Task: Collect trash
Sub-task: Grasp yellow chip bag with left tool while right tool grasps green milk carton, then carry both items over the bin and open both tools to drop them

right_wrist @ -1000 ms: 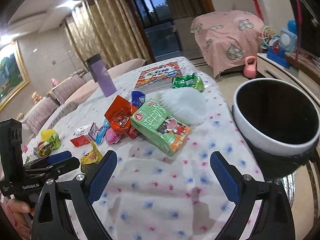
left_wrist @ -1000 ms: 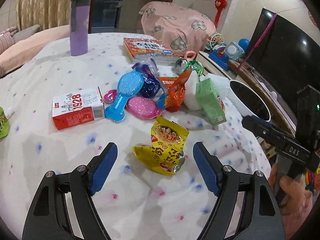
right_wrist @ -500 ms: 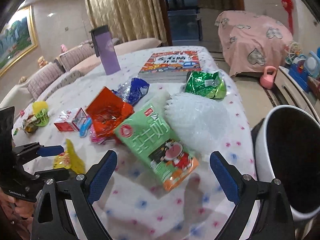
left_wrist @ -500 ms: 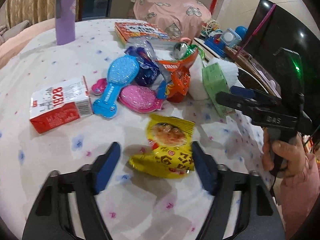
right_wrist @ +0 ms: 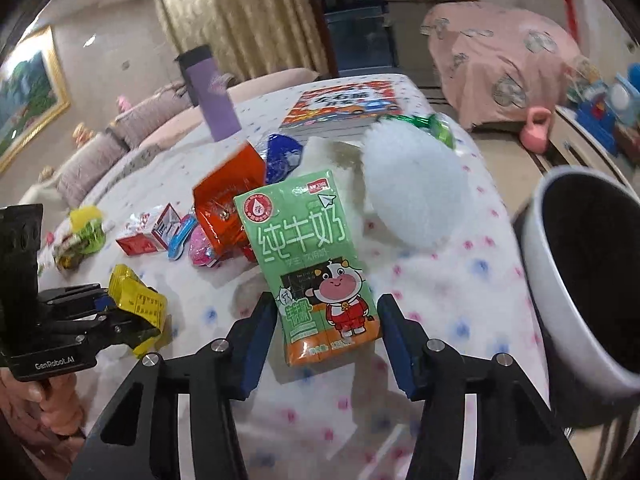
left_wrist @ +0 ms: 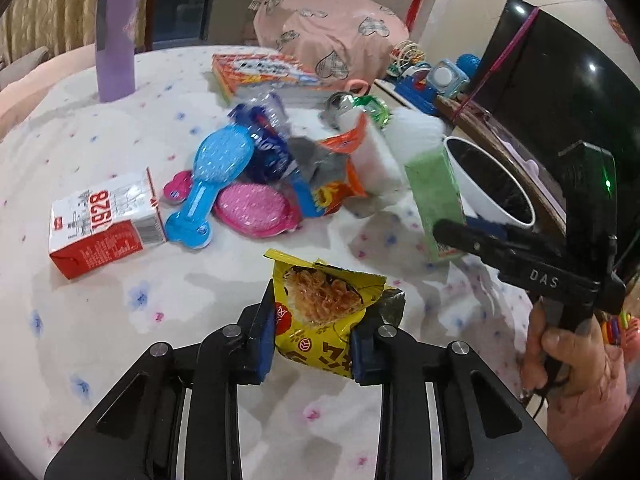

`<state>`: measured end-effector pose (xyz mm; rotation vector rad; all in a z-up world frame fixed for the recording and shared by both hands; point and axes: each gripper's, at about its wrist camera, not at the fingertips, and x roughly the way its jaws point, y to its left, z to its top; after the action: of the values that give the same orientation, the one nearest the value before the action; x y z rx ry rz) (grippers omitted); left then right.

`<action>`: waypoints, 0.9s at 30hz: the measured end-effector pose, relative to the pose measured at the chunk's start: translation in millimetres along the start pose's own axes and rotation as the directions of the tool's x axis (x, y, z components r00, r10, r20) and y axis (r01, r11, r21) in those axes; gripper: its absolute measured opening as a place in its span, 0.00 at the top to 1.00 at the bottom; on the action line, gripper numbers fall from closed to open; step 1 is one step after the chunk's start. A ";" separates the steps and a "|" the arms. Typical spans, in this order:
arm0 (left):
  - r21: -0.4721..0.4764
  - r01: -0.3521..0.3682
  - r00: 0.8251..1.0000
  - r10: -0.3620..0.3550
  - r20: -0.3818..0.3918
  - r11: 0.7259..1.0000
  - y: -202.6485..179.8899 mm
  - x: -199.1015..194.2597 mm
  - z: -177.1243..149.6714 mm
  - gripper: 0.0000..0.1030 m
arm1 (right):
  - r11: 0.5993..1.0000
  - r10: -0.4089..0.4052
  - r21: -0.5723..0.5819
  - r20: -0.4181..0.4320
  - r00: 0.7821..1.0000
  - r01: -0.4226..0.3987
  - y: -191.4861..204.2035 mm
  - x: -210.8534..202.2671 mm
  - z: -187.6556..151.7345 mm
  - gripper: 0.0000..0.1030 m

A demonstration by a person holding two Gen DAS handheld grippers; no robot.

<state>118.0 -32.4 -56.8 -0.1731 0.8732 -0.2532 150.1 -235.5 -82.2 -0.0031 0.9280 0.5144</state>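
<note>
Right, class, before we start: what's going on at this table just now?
A person is clearing rubbish from a cluttered table with two hand-held grippers. The left gripper is closing on a yellow snack packet, its pads already squeezing it. The right gripper is closing around a green milk carton. A white bin stands beside the table.

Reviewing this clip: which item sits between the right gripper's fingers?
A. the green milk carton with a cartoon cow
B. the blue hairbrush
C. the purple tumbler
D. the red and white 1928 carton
A: in the right wrist view the green milk carton lies between the closing jaws of the right gripper.
</note>
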 end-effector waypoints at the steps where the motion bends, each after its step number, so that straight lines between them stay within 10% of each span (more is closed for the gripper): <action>1: 0.005 0.007 1.000 -0.007 0.005 1.000 -3.2 -2.4 0.4 0.74 | 1.000 -0.004 0.025 0.010 1.000 0.003 -2.7 -6.7 -3.8 0.49; 27: 0.165 0.116 0.993 -0.119 0.008 0.980 -106.1 18.6 30.1 0.74 | 0.962 -0.154 0.248 0.150 0.977 0.114 -66.7 -103.7 -38.6 0.53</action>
<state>137.0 -137.8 -24.7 -0.0735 0.8215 -0.4319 98.4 -346.4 -40.7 0.1907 0.8127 0.2701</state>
